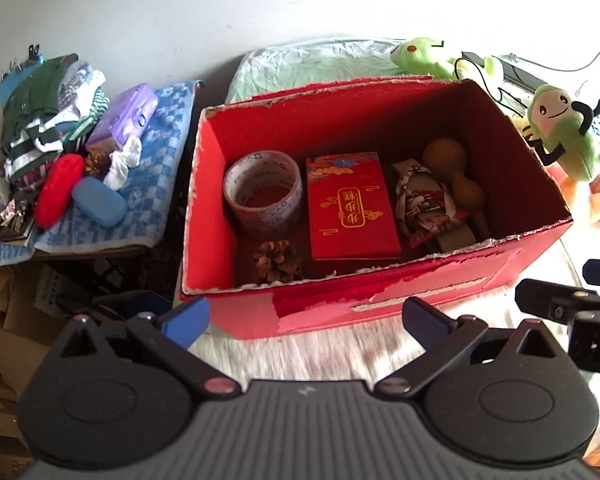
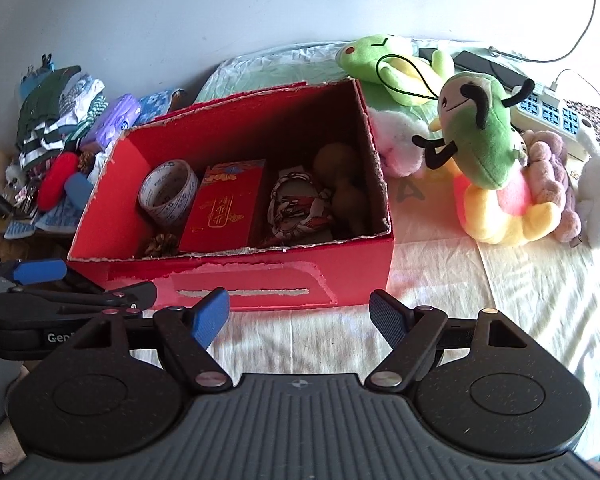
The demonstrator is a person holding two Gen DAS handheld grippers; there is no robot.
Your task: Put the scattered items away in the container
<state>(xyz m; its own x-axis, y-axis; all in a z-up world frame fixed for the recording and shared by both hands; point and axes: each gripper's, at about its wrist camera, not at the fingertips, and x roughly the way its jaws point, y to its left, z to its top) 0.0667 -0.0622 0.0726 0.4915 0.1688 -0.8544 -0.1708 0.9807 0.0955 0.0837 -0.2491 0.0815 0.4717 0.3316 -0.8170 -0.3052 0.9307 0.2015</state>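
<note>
A red cardboard box [image 1: 380, 296] [image 2: 284, 284] stands open on the pale cloth. Inside lie a tape roll [image 1: 263, 192] [image 2: 168, 193], a red envelope packet [image 1: 350, 206] [image 2: 224, 208], a pine cone [image 1: 277, 262] [image 2: 161, 245], a patterned pouch [image 1: 430, 200] [image 2: 300, 206] and a brown gourd [image 1: 456, 176] [image 2: 342, 184]. My left gripper [image 1: 306, 320] is open and empty just in front of the box. My right gripper [image 2: 300, 318] is open and empty in front of the box too; it shows at the left wrist view's right edge [image 1: 572, 304].
Plush toys [image 2: 484, 152] [image 1: 564, 136] sit right of the box, with a power strip [image 2: 548, 114] behind. Left of the box, a blue checked towel [image 1: 156, 184] holds a red case [image 1: 60, 190], a blue case [image 1: 99, 201], a purple pack [image 1: 126, 118], another pine cone [image 1: 96, 162] and folded clothes [image 1: 40, 120].
</note>
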